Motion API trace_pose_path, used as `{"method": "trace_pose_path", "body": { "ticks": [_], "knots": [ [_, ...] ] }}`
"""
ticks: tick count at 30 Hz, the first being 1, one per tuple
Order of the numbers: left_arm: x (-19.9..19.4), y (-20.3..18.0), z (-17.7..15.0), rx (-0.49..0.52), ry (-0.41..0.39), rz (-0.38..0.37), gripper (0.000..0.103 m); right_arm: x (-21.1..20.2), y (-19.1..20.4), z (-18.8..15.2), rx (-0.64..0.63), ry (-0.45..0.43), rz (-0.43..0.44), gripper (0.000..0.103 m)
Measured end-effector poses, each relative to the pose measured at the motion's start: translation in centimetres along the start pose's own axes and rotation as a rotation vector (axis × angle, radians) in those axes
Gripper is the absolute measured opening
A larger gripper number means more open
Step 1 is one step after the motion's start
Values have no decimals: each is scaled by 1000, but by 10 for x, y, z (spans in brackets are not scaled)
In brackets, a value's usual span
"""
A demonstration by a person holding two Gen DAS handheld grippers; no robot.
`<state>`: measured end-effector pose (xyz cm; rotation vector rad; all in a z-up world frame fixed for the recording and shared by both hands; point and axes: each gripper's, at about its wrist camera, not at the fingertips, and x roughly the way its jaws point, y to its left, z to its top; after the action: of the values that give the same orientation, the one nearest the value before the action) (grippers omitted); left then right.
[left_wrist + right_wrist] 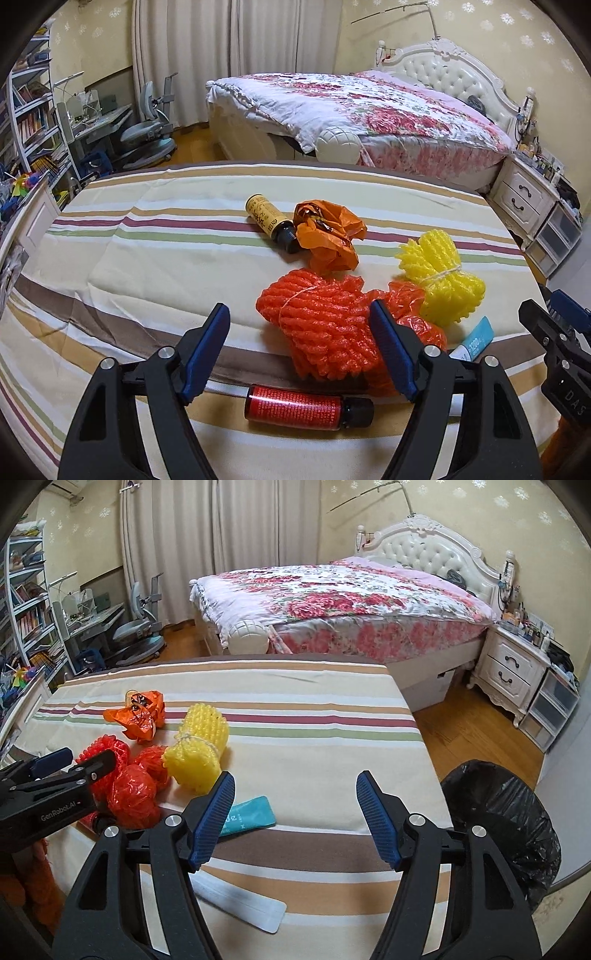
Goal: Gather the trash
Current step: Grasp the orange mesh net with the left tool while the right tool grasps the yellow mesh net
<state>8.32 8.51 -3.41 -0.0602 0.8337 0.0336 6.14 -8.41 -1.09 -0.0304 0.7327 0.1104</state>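
Both tongs are gaping with nothing in them: left tongs (pixel 299 350) hang over the red foam net (pixel 317 328) (red bottle (pixel 308 406) at 6 o'clock of it), right tongs (pixel 295 818) above bare striped table (pixel 314 738), with the teal packet (pixel 251 814) by the left pad. Yellow foam net (pixel 197 753) at 10 o'clock, bin with black liner (pixel 506 819) at 3.

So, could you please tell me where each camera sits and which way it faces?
Left wrist: on the left gripper, angled down over the striped table toward the bed; its open fingers show.
Right wrist: on the right gripper, same heading, nearer the bin; its open fingers show.
Shared: yellow foam net and each other's gripper.
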Motion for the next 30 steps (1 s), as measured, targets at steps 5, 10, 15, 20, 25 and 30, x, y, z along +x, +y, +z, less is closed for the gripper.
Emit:
{"method": "trace_pose_path", "body": {
  "ticks": [5, 10, 15, 20, 25, 30],
  "knots": [
    [4, 3, -3, 7, 21, -43, 49, 4, 9, 1, -14, 10, 13, 67],
    [-2, 7, -4, 11, 1, -50, 41, 8, 19, 3, -28, 15, 26, 67],
    [-11, 20, -2, -7, -19, -45, 39, 11, 29, 8, -42, 12, 48, 67],
    [-19, 37, -1, -31, -42, -17, 39, 13, 42, 15, -61, 7, 73, 67],
    [-21, 52, -2, -54, -51, 10, 39, 25, 54, 21, -80, 16, 85, 67],
    [-18, 59, -7, -68, -40, 14, 39, 42, 56, 23, -70, 60, 96, 66]
  ]
}}
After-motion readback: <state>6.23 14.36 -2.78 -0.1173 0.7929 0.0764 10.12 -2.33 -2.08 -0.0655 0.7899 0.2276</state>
